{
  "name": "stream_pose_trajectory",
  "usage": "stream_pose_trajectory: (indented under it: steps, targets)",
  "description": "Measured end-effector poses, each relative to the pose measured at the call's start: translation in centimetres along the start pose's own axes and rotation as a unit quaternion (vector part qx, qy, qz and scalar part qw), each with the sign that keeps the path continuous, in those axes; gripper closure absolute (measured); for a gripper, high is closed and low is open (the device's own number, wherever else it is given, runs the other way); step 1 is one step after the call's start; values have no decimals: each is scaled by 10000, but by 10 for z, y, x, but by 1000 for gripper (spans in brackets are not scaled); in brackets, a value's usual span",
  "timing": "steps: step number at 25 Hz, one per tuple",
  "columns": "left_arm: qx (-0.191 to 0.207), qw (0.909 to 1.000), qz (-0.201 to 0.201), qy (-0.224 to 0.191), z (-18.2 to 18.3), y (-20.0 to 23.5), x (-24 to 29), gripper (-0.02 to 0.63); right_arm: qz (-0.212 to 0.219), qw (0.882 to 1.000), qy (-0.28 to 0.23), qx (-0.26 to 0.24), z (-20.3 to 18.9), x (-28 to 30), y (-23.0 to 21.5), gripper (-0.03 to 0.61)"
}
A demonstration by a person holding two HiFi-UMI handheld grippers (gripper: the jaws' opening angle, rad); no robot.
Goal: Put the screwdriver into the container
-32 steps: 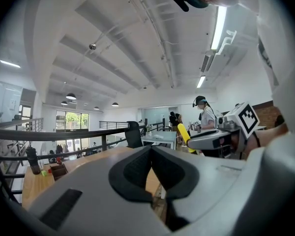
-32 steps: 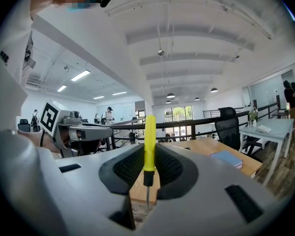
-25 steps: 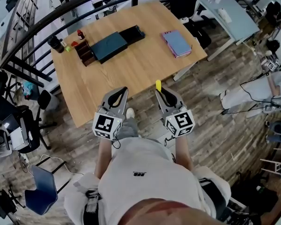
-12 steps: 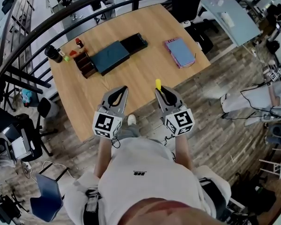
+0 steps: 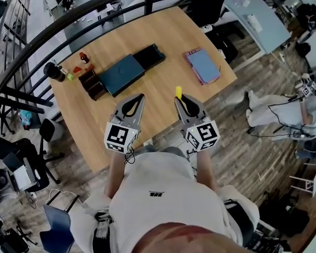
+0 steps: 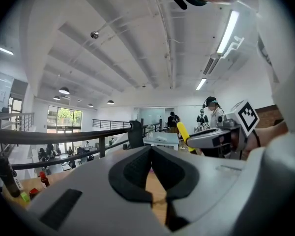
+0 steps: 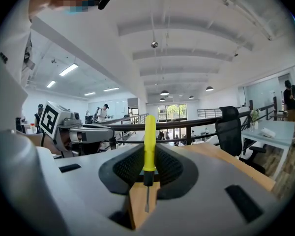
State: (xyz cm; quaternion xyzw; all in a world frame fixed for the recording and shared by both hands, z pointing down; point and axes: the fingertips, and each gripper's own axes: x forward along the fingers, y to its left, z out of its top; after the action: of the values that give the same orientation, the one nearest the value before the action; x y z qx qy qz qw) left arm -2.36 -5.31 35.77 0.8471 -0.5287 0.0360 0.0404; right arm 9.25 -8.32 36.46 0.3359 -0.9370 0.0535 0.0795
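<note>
Firmly closed, the right gripper's ribbed fingers [image 7: 128,167] press on a screwdriver [image 7: 149,132]. Its yellow handle stands upright between them and sticks out past the tips, while its thin metal shaft points back toward the camera. The right gripper [image 7: 149,150] is therefore clamped on the tool. The left gripper's fingers [image 6: 134,168] meet at their tips with nothing between them, so the left gripper [image 6: 151,150] is closed and empty.

From the head view, both grippers are held side by side in front of the person's body, over the near edge of a wooden table [image 5: 163,30]. The yellow handle shows just past the right gripper's tips, above the tabletop and not touching it.

Farther out, well apart from the grippers, several things lie across the middle of the table. A black open tray [image 5: 150,55] sits against a teal box [image 5: 121,74], and a small dark compartment box [image 5: 92,82] sits at the teal box's other end. A purple notebook [image 5: 203,66] lies off to the right. A dark bottle [image 5: 53,71] and a red bottle [image 5: 84,57] stand near the far left edge.

The screwdriver is picked up, but the carry across the table and the drop are not yet done. Which item is the container cannot be told for sure; the open tray seems likeliest.
</note>
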Motion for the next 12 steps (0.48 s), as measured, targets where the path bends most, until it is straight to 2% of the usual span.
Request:
stream_pose_trajectory:
  steps: [12]
  targets:
    - [-144, 9998, 23, 115, -12, 47, 35, 604, 63, 9998, 163, -24, -1, 55, -20, 520]
